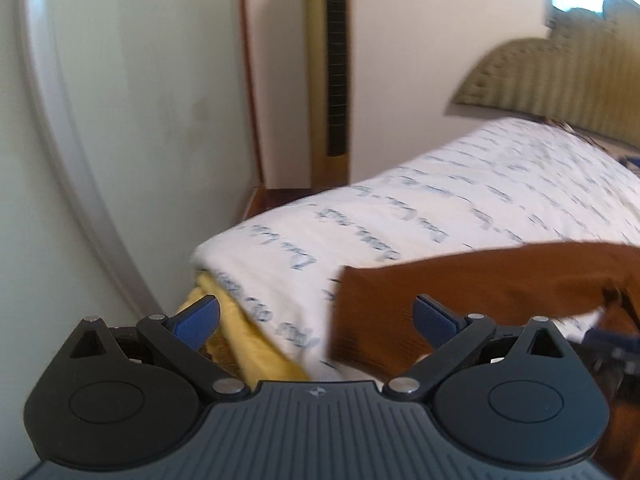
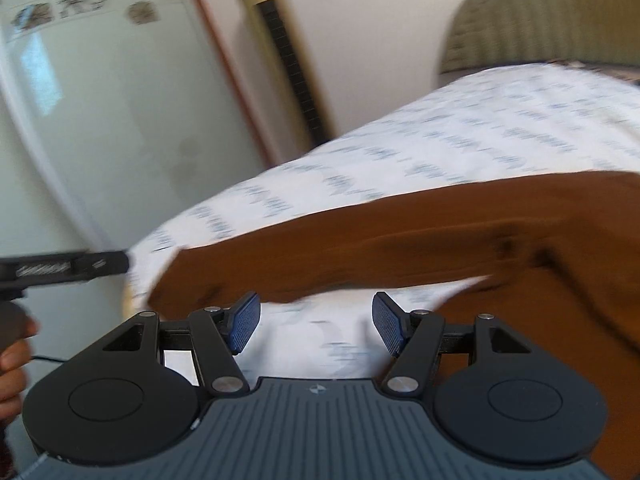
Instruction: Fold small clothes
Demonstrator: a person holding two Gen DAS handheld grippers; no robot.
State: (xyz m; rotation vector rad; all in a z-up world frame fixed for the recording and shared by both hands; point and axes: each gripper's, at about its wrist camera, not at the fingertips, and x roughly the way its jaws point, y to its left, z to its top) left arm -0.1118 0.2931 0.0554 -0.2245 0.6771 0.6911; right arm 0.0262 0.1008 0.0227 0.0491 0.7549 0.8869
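Note:
A brown garment [image 1: 460, 292] lies on a bed with a white printed sheet [image 1: 460, 200], one sleeve stretched to the left. My left gripper [image 1: 316, 322] is open and empty, low over the bed's corner, with the sleeve end just past its right fingertip [image 1: 434, 320]. In the right wrist view the same garment [image 2: 420, 240] stretches across the sheet [image 2: 460, 136]. My right gripper [image 2: 316, 326] is open and empty over bare sheet, just below the sleeve. The left gripper's side [image 2: 64, 268] shows at the left edge. Both views are blurred.
A yellow blanket [image 1: 248, 344] sticks out under the sheet at the bed corner. A gold tower fan [image 1: 328, 72] stands by the wall. A white wardrobe door [image 1: 120, 120] is at left. A green padded headboard [image 1: 560, 84] is at the back right.

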